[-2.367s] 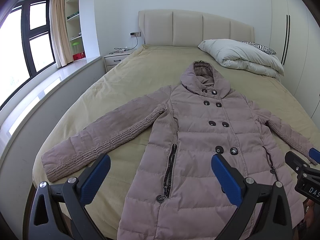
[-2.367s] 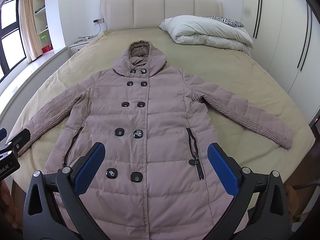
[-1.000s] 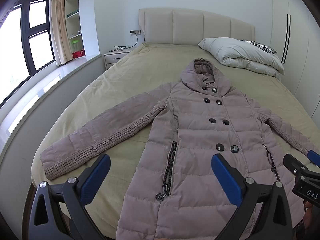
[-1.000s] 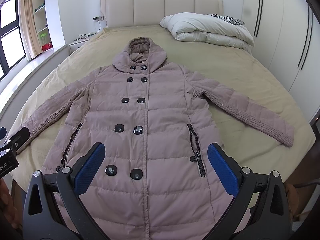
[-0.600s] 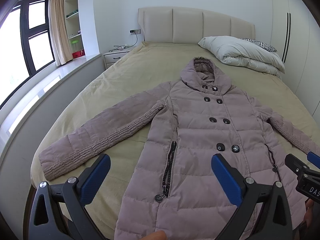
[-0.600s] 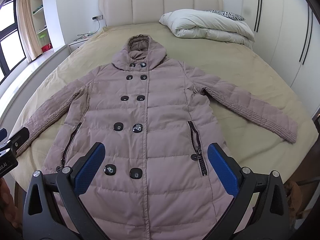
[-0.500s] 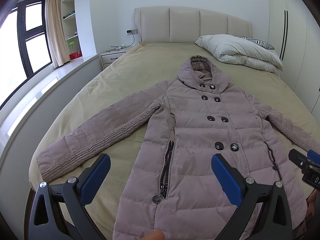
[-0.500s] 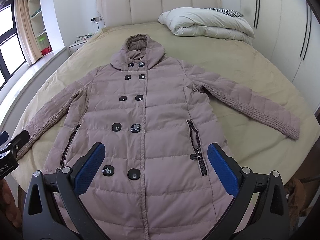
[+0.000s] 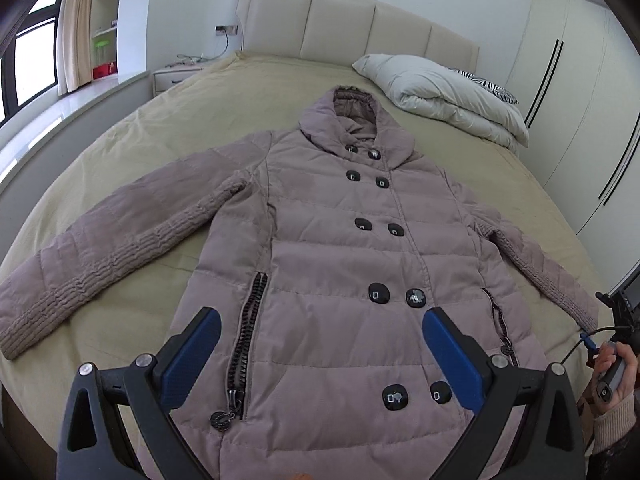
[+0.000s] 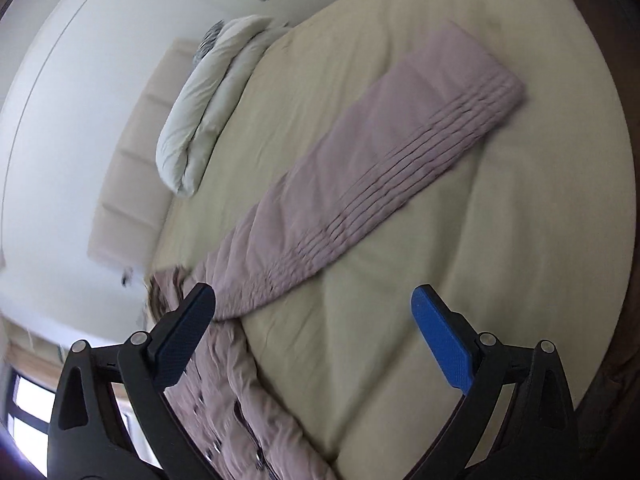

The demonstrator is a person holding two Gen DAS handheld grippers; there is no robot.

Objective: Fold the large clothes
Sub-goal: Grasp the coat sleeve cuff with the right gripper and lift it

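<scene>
A mauve hooded puffer coat point(image 9: 332, 248) lies flat and buttoned on the beige bed point(image 9: 160, 128), sleeves spread out, hood toward the headboard. My left gripper point(image 9: 320, 344) is open and empty, held above the coat's lower front. My right gripper point(image 10: 312, 316) is open and empty; its view is rolled sideways and blurred. It hovers over the bed near the coat's right sleeve point(image 10: 372, 168), whose cuff point(image 10: 492, 92) lies flat. The right gripper's handle and the hand on it show at the right edge of the left wrist view point(image 9: 616, 344).
A folded white duvet with a zebra pillow point(image 9: 444, 96) lies at the bed's head on the right. A padded headboard point(image 9: 352, 28), a nightstand point(image 9: 176, 76), a window ledge on the left and wardrobe doors point(image 9: 580, 92) on the right surround the bed.
My left gripper has moved forward over the coat's hem. My right gripper has swung to the right and rolled sideways, and now faces the right sleeve instead of the coat's front.
</scene>
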